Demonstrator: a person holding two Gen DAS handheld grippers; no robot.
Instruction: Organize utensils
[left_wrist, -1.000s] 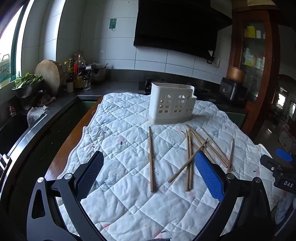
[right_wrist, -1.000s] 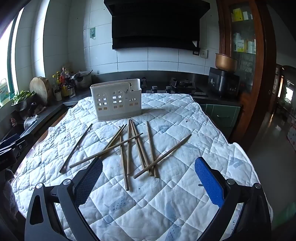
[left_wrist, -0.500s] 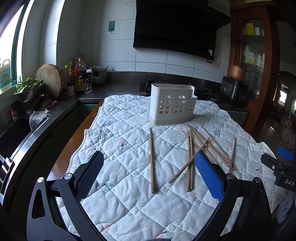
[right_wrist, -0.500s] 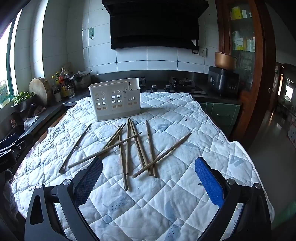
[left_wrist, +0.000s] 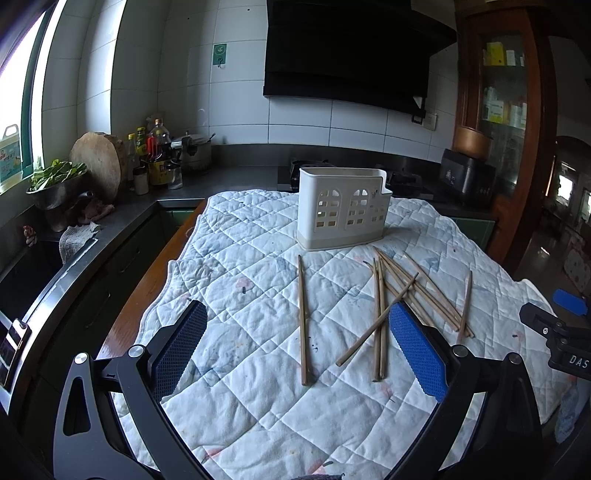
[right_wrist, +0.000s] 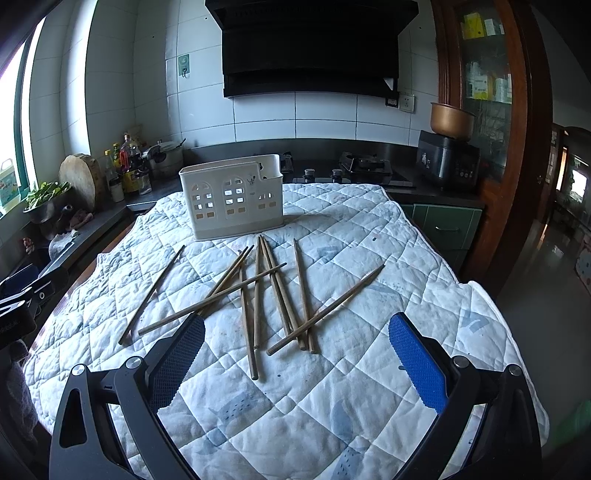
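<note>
On the quilted cloth (right_wrist: 369, 387) covering the table, wooden chopsticks (right_wrist: 275, 291) are lying loose, most of them crossing in a scattered pile just in front of the white utensil holder (right_wrist: 232, 197). One single chopstick (left_wrist: 303, 317) is lying apart from the pile, on its left, pointing toward the holder. The holder is standing upright at the far end of the cloth, showing nothing inside it from these views. The left hand-held gripper (left_wrist: 295, 350) is hovering above the near part of the cloth with its blue pads spread wide, gripping nothing; the single chopstick is sitting between them in its view. The right hand-held gripper (right_wrist: 295, 365) is hovering wide apart too, empty, with the pile ahead of it. Behind the table, a dark kitchen counter (left_wrist: 236, 181) is carrying bottles (left_wrist: 155, 158) and a round chopping board (left_wrist: 96, 162).
</note>
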